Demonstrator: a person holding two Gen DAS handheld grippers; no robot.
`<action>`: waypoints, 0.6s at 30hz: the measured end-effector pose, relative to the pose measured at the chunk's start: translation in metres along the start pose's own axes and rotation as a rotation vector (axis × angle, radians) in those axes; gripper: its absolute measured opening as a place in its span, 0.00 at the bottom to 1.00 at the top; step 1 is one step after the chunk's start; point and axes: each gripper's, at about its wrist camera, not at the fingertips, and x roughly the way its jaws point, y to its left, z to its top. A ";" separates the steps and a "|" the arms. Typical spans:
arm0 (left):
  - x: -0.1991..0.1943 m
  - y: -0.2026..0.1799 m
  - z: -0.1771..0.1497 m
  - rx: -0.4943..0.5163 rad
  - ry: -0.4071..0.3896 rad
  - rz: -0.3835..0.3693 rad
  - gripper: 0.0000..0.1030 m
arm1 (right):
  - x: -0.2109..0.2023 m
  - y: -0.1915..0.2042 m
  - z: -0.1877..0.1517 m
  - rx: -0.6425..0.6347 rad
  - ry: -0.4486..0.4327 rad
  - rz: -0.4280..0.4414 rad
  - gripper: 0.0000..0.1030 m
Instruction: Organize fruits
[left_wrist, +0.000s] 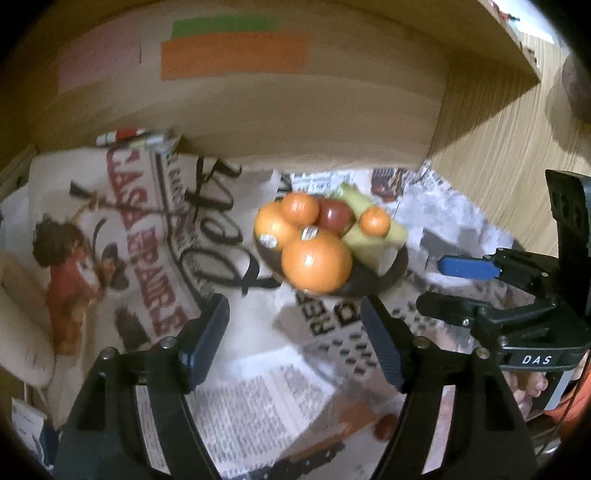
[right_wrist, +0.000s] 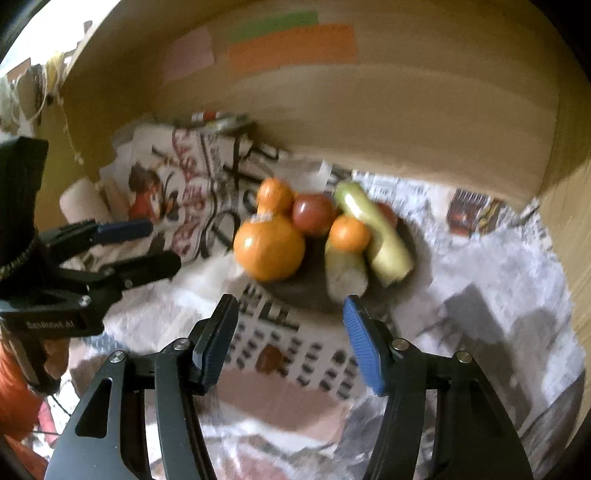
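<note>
A dark plate sits on newspaper and holds a pile of fruit: a large orange, smaller oranges, a red apple and pale green bananas. My left gripper is open and empty, just short of the plate; it also shows in the right wrist view. My right gripper is open and empty, near the plate's front edge; it shows at the right of the left wrist view.
Newspaper sheets cover the surface. A wooden wall with orange, green and pink paper strips rises close behind the plate. Markers lie at the wall's foot. A beige roll lies at the left.
</note>
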 end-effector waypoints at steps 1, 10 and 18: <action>0.001 0.001 -0.006 0.000 0.010 0.006 0.71 | 0.005 0.002 -0.004 -0.001 0.017 0.001 0.54; 0.008 0.011 -0.043 -0.024 0.076 -0.009 0.71 | 0.041 0.012 -0.022 -0.038 0.145 0.002 0.33; 0.000 -0.003 -0.051 -0.007 0.090 -0.069 0.44 | 0.040 0.011 -0.024 -0.031 0.134 -0.015 0.16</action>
